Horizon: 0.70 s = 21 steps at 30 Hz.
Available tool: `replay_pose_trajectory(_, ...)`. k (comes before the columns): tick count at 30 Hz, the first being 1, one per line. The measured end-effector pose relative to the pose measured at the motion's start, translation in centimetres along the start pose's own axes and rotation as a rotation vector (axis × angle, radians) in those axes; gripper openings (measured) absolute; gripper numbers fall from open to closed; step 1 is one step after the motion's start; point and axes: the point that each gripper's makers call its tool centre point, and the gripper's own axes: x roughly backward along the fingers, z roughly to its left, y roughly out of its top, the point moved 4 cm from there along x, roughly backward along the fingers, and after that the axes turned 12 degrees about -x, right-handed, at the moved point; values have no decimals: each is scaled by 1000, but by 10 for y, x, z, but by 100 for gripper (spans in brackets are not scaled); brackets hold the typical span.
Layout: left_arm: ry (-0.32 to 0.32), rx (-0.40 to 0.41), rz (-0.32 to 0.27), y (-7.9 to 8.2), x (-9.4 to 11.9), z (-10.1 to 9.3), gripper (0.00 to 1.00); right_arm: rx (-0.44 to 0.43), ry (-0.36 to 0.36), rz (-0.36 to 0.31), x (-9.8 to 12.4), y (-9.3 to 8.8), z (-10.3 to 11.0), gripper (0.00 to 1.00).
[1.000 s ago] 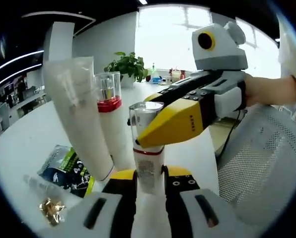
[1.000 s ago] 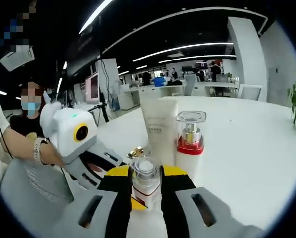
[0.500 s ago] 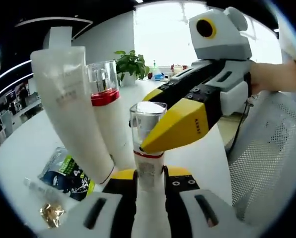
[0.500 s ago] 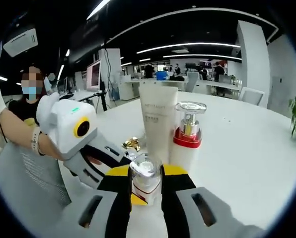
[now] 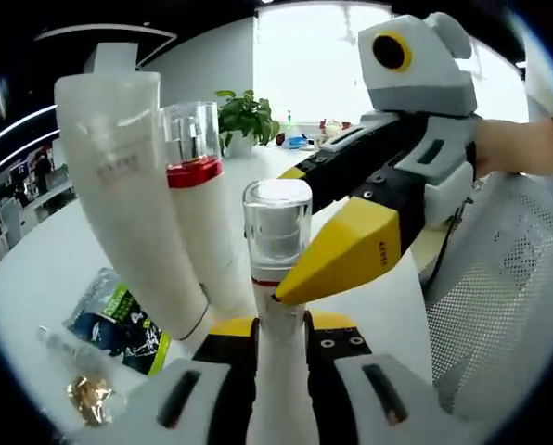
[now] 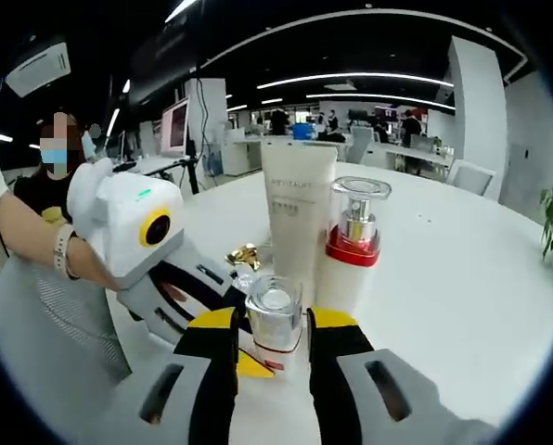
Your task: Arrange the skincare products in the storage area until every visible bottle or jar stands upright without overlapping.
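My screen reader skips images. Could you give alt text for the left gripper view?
A small clear-capped bottle stands between the left gripper fingers, the right gripper's yellow fingers at its neck. Behind it stand a white tube and a red-collared pump bottle on a white table, a sachet lying beside them.

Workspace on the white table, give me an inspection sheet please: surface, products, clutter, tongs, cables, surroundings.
Surface: round white table, glossy.
Job's things: tall white squeeze tube and white pump bottle with red collar and clear cap upright side by side; small white bottle with clear cap upright between both tongs.
Clutter: green-and-black foil sachet, gold foil wrapper.
Grippers: left tongs shut on the small bottle; right tongs flank its cap, contact unclear.
Cables: nothing seen.
Surroundings: potted green plant, white mesh chair, open office.
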Motion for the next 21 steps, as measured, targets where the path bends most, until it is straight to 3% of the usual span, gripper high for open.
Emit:
replay_pose_trajectory(6,11,3,23,-3,4,2,18,12,13,32,10,-1,-1,30)
replay_pose_trajectory(12,31,4,38,-3,11,6,18,35,13,93,17,-14,-8,28)
replay_pose_trajectory(21,59,-2,63,-5,19,8,17,92,11,192,9,-31,-14,25)
